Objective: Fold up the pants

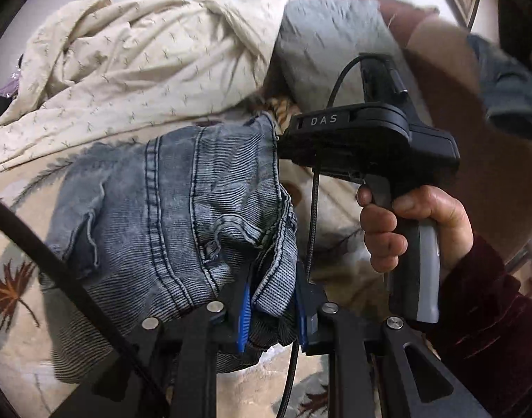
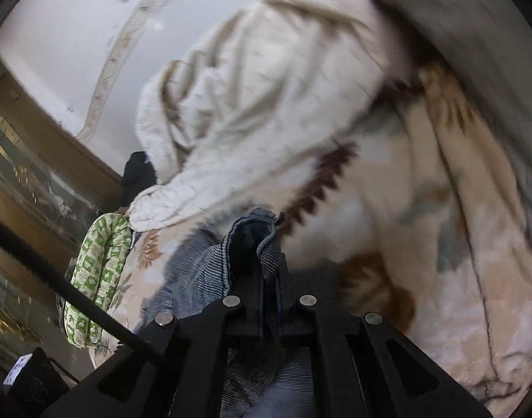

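Observation:
The pants are faded blue jeans [image 1: 168,205], bunched and held up above a leaf-patterned blanket [image 1: 18,278]. My left gripper [image 1: 271,317] is shut on a thick fold of the jeans between its blue pads [image 1: 244,317]. The right gripper's black body [image 1: 363,139] is in the left wrist view, held by a hand [image 1: 405,223], and it touches the jeans' far edge. In the right wrist view my right gripper [image 2: 269,278] is shut on a folded edge of the jeans [image 2: 245,244], which hang down to the left.
A crumpled cream sheet [image 1: 126,69] and a grey pillow [image 1: 332,45] lie behind the jeans on the bed. A green patterned cushion [image 2: 98,278] lies at the bed's left edge by a wooden cabinet [image 2: 29,160]. The blanket [image 2: 440,244] spreads to the right.

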{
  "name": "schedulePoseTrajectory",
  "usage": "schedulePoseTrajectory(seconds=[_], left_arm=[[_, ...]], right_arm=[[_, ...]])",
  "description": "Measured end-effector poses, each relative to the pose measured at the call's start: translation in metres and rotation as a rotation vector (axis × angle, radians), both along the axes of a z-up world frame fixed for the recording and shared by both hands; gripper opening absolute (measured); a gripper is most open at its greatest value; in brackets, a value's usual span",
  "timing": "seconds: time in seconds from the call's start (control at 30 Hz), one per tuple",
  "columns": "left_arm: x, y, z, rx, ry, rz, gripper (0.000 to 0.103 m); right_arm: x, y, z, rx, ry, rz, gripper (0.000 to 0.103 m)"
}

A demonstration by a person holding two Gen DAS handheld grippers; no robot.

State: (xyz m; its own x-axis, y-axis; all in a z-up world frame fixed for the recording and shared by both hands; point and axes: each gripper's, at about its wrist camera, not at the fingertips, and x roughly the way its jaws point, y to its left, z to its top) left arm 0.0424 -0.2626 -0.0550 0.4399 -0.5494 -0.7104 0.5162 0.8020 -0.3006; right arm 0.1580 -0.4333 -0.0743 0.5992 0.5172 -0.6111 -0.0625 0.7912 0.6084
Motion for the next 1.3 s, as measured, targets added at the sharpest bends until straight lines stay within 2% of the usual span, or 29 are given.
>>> schedulePoseTrajectory(seconds=[0.13, 0.23, 0.27, 0.3, 0.37, 0.5, 0.6, 0.7, 0.8, 0.93, 1.03, 1.17, 1.3], left_arm=[[-0.007, -0.015, -0.017, 0.066, -0.015, -0.014, 0.027], [-0.017, -0.022, -0.013, 0.083, -0.042, -0.052, 0.041], [-0.02, -0.02, -0.01, 0.074, -0.039, -0.07, 0.047], [-0.022, -0.015, -0.006, 0.058, -0.031, -0.09, 0.051], [-0.028, -0.004, 0.004, 0.038, -0.021, -0.116, 0.054], [-0.05, 0.031, 0.033, 0.052, -0.122, -0.119, 0.055], [-0.048, 0.067, 0.05, 0.102, -0.207, -0.025, 0.058], [-0.024, 0.098, 0.053, 0.188, -0.261, 0.113, 0.058], [0.016, 0.113, 0.048, 0.224, -0.251, 0.197, 0.058], [0.065, 0.111, 0.03, 0.269, -0.185, 0.26, 0.058], [0.086, 0.104, 0.014, 0.238, -0.122, 0.267, 0.059], [0.099, 0.088, -0.001, 0.255, -0.111, 0.279, 0.059], [0.109, 0.084, -0.021, 0.278, -0.07, 0.292, 0.06]], right_arm=[[0.006, -0.018, -0.037, 0.045, 0.081, -0.007, 0.009], [0.001, -0.031, -0.045, 0.034, 0.113, -0.047, 0.027], [-0.001, -0.035, -0.045, 0.036, 0.121, -0.059, 0.036], [-0.004, -0.039, -0.044, 0.037, 0.124, -0.072, 0.038], [-0.016, -0.051, -0.034, 0.03, 0.102, -0.116, 0.038], [-0.049, -0.07, 0.0, -0.016, 0.028, -0.205, 0.038], [-0.079, -0.063, 0.032, -0.095, -0.051, -0.243, 0.038], [-0.106, -0.032, 0.06, -0.187, -0.138, -0.221, 0.038], [-0.118, 0.012, 0.073, -0.267, -0.186, -0.187, 0.038], [-0.097, 0.061, 0.073, -0.354, -0.203, -0.137, 0.038], [-0.069, 0.074, 0.059, -0.304, -0.174, -0.11, 0.038], [-0.045, 0.087, 0.037, -0.347, -0.133, -0.07, 0.038], [-0.033, 0.086, 0.001, -0.381, 0.003, -0.033, 0.038]])
